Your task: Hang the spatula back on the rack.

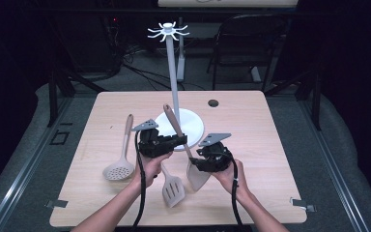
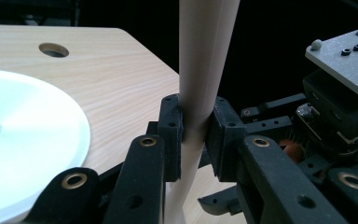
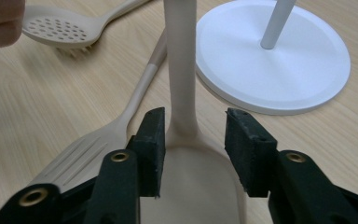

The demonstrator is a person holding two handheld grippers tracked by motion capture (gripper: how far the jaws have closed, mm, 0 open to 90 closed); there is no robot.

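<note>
Left hand-held gripper (image 2: 193, 135) clamps the spatula (image 1: 186, 154) handle; right hand-held gripper (image 3: 193, 140) stands open astride its neck, pads clear. No legible markings on either.

The stand (image 1: 179, 123) rises mid-table (image 1: 101, 106). A skimmer (image 1: 120, 166) lies left of the stand's base. A slotted turner (image 1: 173, 189) lies before the base, toward the person. Just right of the turner, a spatula (image 1: 196, 175) leans, handle tilted up across the base's front edge.
</note>
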